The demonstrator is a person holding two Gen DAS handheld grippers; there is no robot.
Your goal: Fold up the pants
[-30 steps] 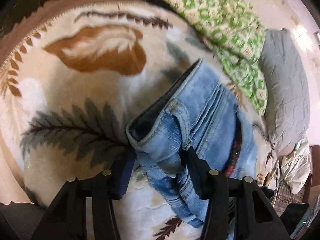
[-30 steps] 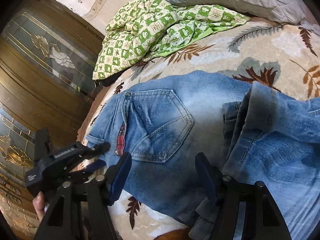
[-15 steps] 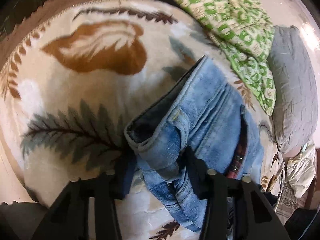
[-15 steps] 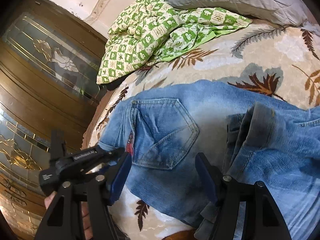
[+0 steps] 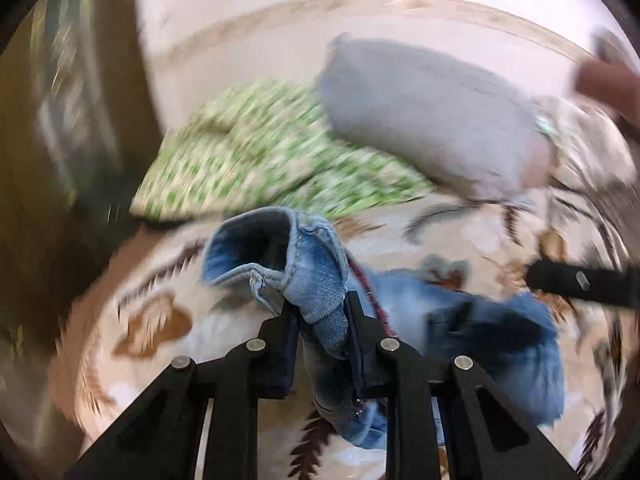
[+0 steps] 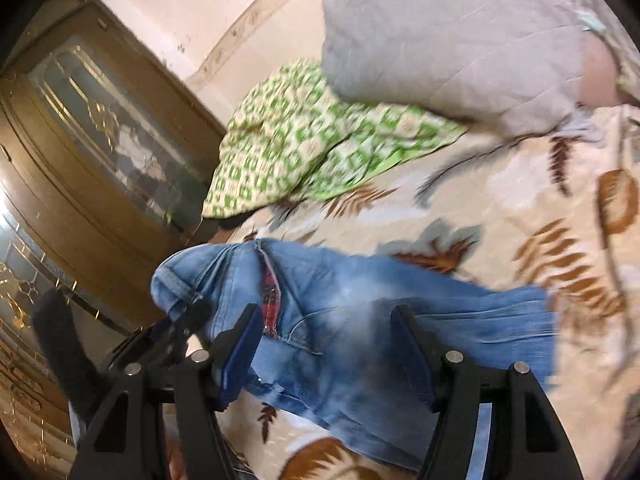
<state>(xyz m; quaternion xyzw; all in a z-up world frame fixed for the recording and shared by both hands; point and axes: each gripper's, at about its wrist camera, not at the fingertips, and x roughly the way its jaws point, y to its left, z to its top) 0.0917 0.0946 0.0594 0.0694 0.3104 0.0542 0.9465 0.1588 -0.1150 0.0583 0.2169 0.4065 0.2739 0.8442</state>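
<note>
Light blue jeans [image 6: 360,312] lie folded on a leaf-patterned bedspread [image 6: 520,208]. My left gripper [image 5: 320,312] is shut on the jeans' waistband end [image 5: 316,280] and lifts it off the bed; the rest of the jeans [image 5: 492,344] trails to the right. In the right wrist view the left gripper [image 6: 188,316] holds the lifted end at the left. My right gripper [image 6: 324,332] is open above the middle of the jeans, holding nothing. It also shows as a dark bar in the left wrist view [image 5: 580,280].
A green checked blanket [image 6: 312,144] and a grey pillow [image 6: 452,44] lie at the head of the bed. A wooden cabinet with glass doors [image 6: 80,152] stands left of the bed. Both views are motion blurred.
My left gripper closed on the jeans' end, lifted it and swung round toward the head of the bed. The right gripper stayed open over the jeans.
</note>
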